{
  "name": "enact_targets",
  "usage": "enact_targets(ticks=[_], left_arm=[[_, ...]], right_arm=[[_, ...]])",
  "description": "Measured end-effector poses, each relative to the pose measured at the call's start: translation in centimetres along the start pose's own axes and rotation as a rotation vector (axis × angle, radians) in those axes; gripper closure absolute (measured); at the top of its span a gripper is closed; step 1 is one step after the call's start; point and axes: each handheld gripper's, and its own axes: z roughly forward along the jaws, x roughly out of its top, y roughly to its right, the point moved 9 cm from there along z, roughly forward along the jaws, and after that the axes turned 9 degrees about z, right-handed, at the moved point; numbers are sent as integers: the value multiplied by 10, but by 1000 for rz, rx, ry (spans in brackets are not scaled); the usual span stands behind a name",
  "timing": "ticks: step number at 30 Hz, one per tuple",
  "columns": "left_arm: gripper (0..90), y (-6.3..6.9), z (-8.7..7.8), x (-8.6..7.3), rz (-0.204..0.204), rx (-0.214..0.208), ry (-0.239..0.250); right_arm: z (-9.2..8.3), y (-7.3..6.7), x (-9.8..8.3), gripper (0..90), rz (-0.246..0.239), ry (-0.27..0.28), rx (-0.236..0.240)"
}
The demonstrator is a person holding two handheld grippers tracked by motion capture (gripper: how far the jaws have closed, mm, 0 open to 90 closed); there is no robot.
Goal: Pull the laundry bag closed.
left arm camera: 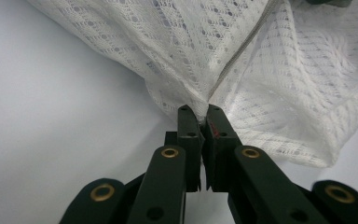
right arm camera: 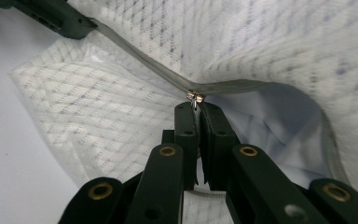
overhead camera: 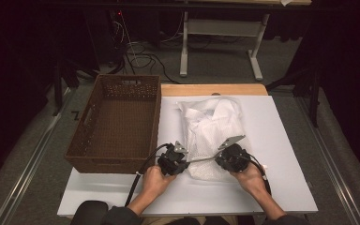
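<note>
Mesh laundry bag (overhead camera: 213,133), white and zippered, lies on the white table (overhead camera: 286,140) to the right of the brown wicker basket (overhead camera: 117,124). At its near end, the left gripper (left arm camera: 199,109) is clamped on the corner of the mesh where the zipper line (left arm camera: 242,49) ends, jaws pressed together on the fabric. The right gripper (right arm camera: 196,105) has its jaws closed on the small metal zipper pull (right arm camera: 195,97), with the grey zipper tape (right arm camera: 140,60) running away from it up to the left gripper (right arm camera: 58,16); beside the pull the bag's mouth gapes open. From above, the left gripper (overhead camera: 172,159) and right gripper (overhead camera: 232,157) sit near each other, the zipper stretched taut between them.
</note>
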Motion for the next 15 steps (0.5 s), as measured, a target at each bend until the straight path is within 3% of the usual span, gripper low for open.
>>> enact_targets(ticks=[15], left_arm=[[860,0,0,0,6,-7,-4]], right_arm=[[-1,3,0,872,-3,22,1]])
